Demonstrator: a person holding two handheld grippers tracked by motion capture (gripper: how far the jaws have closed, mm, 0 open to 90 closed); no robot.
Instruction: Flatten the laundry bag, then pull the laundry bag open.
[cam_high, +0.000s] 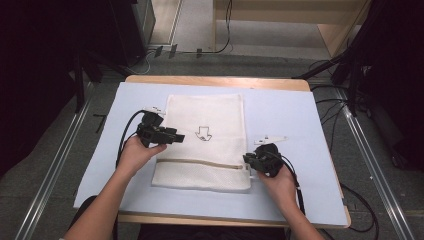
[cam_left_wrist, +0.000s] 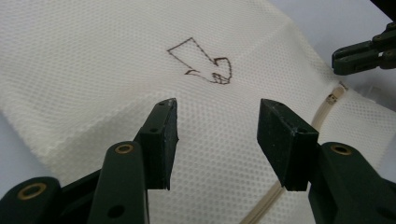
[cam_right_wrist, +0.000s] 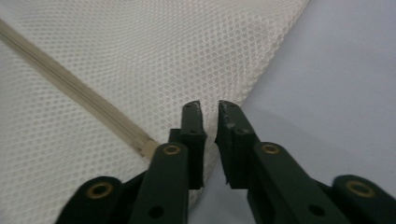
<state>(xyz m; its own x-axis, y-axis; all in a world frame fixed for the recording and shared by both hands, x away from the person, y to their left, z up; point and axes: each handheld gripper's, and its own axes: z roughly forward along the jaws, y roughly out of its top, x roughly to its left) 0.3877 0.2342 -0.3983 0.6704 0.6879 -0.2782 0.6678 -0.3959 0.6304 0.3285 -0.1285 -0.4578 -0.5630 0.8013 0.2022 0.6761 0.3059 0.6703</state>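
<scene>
A white mesh bag (cam_high: 205, 120) lies flat on the pale blue mat (cam_high: 295, 115), with a black arrow (cam_high: 203, 134) drawn on it and a beige zipper (cam_high: 200, 164) across its near part. My left gripper (cam_high: 180, 136) hovers over the bag's left side, just left of the arrow. Its jaws (cam_left_wrist: 217, 107) stand open with only mesh (cam_left_wrist: 93, 56) beneath. My right gripper (cam_high: 246, 159) sits at the bag's right edge by the zipper's end (cam_right_wrist: 148, 148). Its fingertips (cam_right_wrist: 210, 106) are almost together, with nothing seen between them. The right gripper (cam_left_wrist: 359, 56) also appears far off in the left gripper view.
The mat covers a wooden table (cam_high: 215, 80) whose edge shows at the back and front. Cables (cam_high: 360, 205) trail on the floor to the right, metal rails (cam_high: 55, 170) run along both sides, and dark stands (cam_high: 360, 60) rise at the back right.
</scene>
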